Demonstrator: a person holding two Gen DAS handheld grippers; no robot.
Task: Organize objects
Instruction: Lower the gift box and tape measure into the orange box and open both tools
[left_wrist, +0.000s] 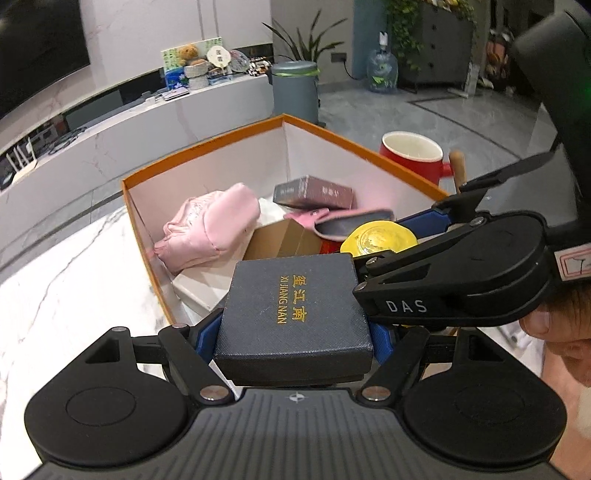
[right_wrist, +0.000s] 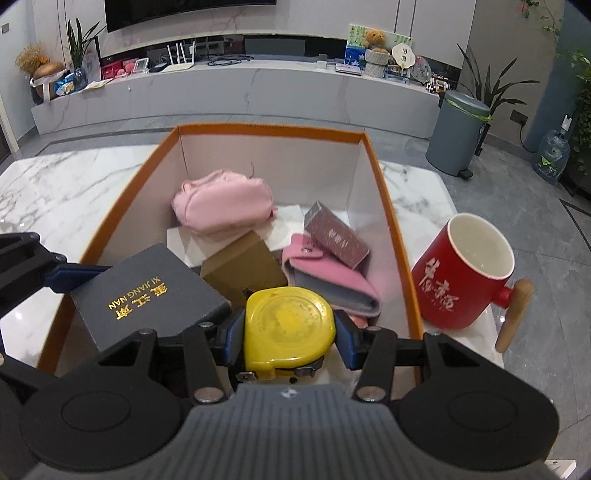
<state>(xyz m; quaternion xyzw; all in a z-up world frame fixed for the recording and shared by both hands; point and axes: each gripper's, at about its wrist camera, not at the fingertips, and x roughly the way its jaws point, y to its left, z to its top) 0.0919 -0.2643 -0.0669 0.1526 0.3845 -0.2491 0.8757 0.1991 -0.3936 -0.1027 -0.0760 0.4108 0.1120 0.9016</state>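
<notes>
Orange-rimmed box (right_wrist: 391, 206) fills the middle of the right wrist view, standing open on a white marble table (right_wrist: 66, 184). Inside it lie a pink pouch (right_wrist: 221, 203) toward the upper left of the interior, a brown cardboard carton (right_wrist: 240, 266) at centre, a maroon packet (right_wrist: 336, 238) resting tilted on a pink wallet (right_wrist: 328, 277), and white card beneath them.

At the lower centre of that view the right gripper (right_wrist: 290, 332) has its blue fingers (right_wrist: 345, 339) pressed against both sides of a yellow tape measure (right_wrist: 288, 325), held over the near end of the box. At the lower left, a dark blue gift box (right_wrist: 147, 291) (gold lettering reads "XI JIANG NAN") hangs tilted over the box's near left corner, pinched from its far side by a blue finger (right_wrist: 74, 275).

In the left wrist view the left gripper (left_wrist: 295, 332) is closed against the flanks of that gift box (left_wrist: 295, 310) at lower centre, with the orange-rimmed box (left_wrist: 207, 144) beyond it. The right gripper's body crosses in from the right edge, the tape measure (left_wrist: 380, 236) just past it.

A red mug (right_wrist: 458, 273) with a wooden handle stands on the table just beside the box's right wall.
</notes>
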